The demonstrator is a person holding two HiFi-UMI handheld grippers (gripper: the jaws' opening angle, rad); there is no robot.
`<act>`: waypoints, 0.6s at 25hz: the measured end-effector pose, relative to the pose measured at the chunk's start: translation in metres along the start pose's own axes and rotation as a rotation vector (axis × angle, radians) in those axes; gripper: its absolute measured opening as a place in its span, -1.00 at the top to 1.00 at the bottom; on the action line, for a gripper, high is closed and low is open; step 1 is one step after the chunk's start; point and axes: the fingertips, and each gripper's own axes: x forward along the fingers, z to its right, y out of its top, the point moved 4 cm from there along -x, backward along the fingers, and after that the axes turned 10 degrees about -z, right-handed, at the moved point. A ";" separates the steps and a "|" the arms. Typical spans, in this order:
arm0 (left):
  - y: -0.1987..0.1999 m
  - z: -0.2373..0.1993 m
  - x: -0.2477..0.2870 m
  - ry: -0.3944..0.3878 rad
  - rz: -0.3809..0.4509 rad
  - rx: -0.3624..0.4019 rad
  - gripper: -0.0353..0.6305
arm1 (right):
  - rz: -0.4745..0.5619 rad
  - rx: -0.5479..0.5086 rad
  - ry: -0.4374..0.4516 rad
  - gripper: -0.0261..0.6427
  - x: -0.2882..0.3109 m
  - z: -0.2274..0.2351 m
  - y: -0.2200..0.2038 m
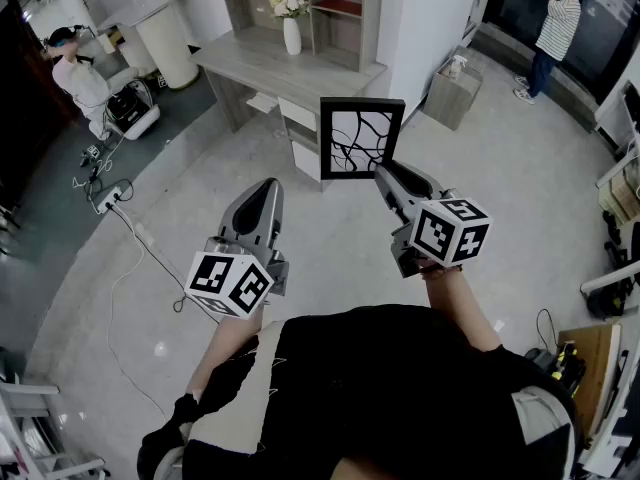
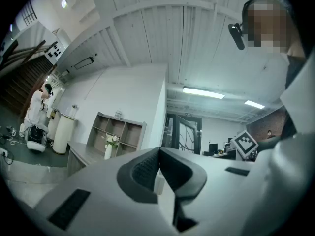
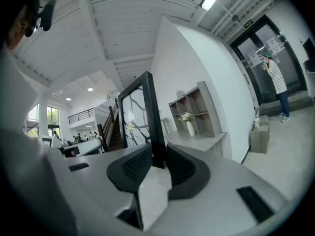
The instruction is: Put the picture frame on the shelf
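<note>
The picture frame [image 1: 360,138] is black, with a white picture crossed by black lines. It stands upright over the floor, and my right gripper [image 1: 381,173] is shut on its lower right edge. In the right gripper view the frame [image 3: 142,112] rises between the two pads. My left gripper [image 1: 267,190] hangs to the frame's lower left, shut and with nothing in it. The grey shelf unit [image 1: 316,10] with its desk top stands ahead against the wall; it also shows as the shelf [image 2: 129,137] in the left gripper view and the shelf [image 3: 198,113] in the right gripper view.
A white vase with flowers [image 1: 291,28] stands on the desk top. A cardboard box [image 1: 452,93] sits right of the wall corner. Cables [image 1: 125,223] trail over the floor at left. One person [image 1: 80,78] is far left, another [image 1: 556,28] at the glass door.
</note>
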 end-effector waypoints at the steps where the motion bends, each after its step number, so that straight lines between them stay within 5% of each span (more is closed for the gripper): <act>1: 0.001 -0.001 0.000 0.001 0.002 0.001 0.86 | 0.001 -0.002 0.000 0.63 0.000 -0.001 0.001; 15: 0.000 0.001 0.002 0.002 -0.013 -0.001 0.86 | 0.007 0.015 0.038 0.62 0.003 -0.002 0.005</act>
